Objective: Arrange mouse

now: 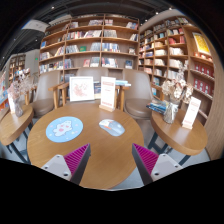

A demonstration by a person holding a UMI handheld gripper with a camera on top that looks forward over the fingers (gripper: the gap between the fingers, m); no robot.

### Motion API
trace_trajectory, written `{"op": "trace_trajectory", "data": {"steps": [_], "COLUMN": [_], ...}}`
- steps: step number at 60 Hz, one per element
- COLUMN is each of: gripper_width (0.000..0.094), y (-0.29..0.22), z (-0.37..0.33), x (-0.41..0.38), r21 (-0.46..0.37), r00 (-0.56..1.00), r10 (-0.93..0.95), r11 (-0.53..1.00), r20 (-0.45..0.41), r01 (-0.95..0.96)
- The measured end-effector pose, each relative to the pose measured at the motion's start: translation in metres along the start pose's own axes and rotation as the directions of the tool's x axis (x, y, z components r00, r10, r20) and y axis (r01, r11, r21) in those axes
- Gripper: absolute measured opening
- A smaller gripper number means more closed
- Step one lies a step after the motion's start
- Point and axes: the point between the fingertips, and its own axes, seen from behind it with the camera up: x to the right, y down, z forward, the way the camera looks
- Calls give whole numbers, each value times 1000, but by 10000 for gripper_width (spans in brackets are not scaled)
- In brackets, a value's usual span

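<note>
Fingers (112, 160) stand wide apart with nothing held, their magenta pads (76, 157) facing each other across bare wood of the round tabletop (100, 150). Beyond them at 11 o'clock lies a round light-blue mouse pad (65, 128); at 12 o'clock, just right of it, rests a small pale object that may be the mouse (112, 127), though I cannot tell for sure. Further at 12 o'clock two upright display cards (82, 89) stand before armchairs (137, 92), with bookshelves (92, 42) behind.
</note>
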Motion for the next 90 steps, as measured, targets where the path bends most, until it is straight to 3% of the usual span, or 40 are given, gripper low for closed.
{"op": "trace_trajectory", "data": {"steps": [64, 90], "gripper_width": [852, 850], "y": [0, -31], "z": [205, 257], "x": [19, 22], "r21": [-159, -145], "r00": [1000, 1000], "r10": [-4, -16], "r11": [987, 989], "r20": [11, -1], "r01": [5, 15]}}
